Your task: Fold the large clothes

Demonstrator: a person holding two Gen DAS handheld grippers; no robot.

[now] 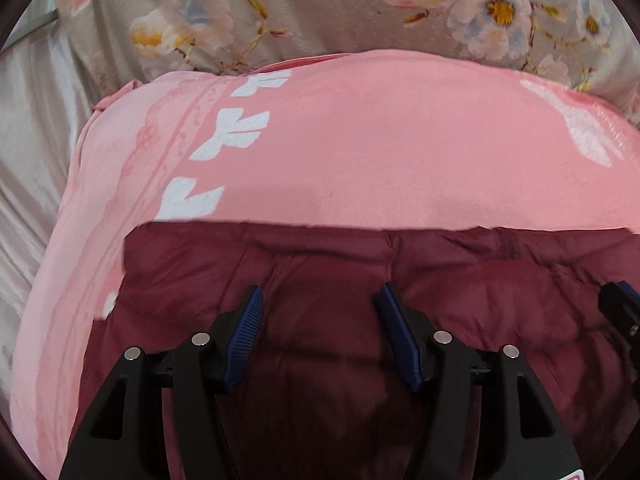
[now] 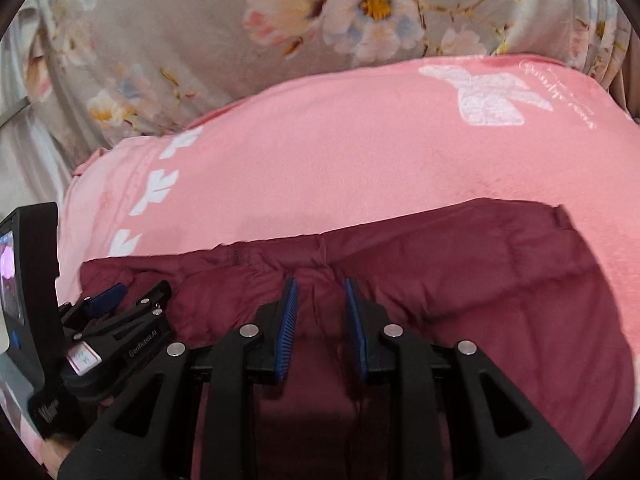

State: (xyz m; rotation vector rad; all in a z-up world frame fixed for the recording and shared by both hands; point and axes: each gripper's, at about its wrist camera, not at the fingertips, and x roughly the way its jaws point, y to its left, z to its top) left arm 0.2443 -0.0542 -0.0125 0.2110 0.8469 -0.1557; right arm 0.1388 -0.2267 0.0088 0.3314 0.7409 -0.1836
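Note:
A maroon padded jacket (image 1: 320, 280) lies on a pink blanket (image 1: 360, 140); it also shows in the right wrist view (image 2: 460, 280). My left gripper (image 1: 318, 298) is open, its blue pads wide apart just above the jacket's left part, holding nothing. My right gripper (image 2: 321, 286) is partly open, its pads a narrow gap apart over a puckered seam near the jacket's top edge; no cloth is clamped between them. The left gripper's body (image 2: 108, 320) shows at the left of the right wrist view. The right gripper's tip (image 1: 620, 308) shows at the right edge of the left wrist view.
The pink blanket (image 2: 320, 160) with white leaf and bird prints covers the bed. Behind it lies a grey floral quilt (image 1: 320, 8), which also shows in the right wrist view (image 2: 200, 20). Pale satin sheet (image 1: 28, 120) lies at the left.

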